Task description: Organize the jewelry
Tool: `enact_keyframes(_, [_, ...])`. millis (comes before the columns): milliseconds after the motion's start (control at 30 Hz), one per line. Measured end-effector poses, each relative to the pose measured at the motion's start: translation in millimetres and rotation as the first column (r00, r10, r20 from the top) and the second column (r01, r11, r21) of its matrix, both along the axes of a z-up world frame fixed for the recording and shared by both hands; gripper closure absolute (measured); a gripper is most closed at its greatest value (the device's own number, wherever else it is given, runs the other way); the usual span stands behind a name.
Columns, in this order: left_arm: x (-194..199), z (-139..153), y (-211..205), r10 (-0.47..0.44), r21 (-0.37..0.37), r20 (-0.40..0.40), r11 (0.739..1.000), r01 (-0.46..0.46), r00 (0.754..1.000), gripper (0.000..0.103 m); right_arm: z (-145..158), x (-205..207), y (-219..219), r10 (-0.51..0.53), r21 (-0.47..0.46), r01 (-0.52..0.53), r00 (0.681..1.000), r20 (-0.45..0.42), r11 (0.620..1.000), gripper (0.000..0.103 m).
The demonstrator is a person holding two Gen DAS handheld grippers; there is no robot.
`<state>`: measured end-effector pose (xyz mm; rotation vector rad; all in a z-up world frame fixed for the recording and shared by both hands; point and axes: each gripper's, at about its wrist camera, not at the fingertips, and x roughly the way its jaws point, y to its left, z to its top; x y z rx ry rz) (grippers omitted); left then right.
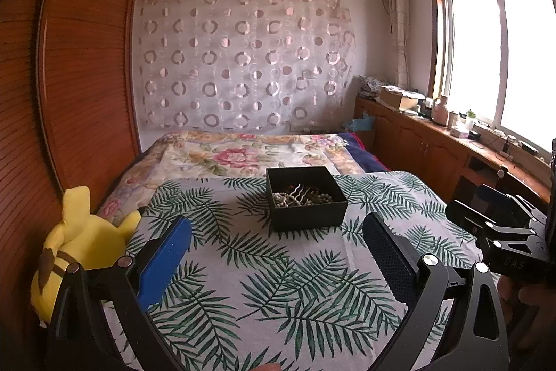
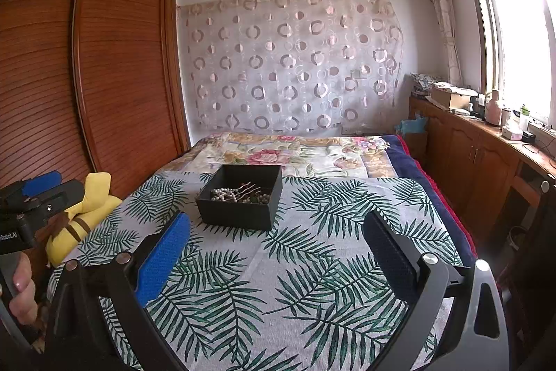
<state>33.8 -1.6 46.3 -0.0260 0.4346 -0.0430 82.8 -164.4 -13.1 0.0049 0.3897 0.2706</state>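
Blue-padded left gripper [image 1: 278, 252] and right gripper [image 2: 276, 252] both spread wide, jaws empty, hovering low over the leaf-print cloth [image 1: 278, 301] on the bed. Straight ahead, well apart from both: black box [image 1: 305, 202], open-topped, holding a tangle of pearl beads [image 1: 283, 199] with a pronged hair comb [image 1: 302, 192] on top. Likely trouble: strands snagging on the comb's prongs and lifting out in one clump; light box sliding or tipping on the soft bedding if nudged; cloth bunching under a low pass.
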Motion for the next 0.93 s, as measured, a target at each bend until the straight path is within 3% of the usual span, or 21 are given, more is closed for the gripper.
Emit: enact_keyframes(933, [-0.3, -4.3, 6.8, 0.003, 0.001, 0.002, 1.000, -0.003, 1.000, 0.008, -1.1, -0.7, 0.9, -0.001, -0.001, 0.001, 1.000, -0.003, 1.000, 0.003])
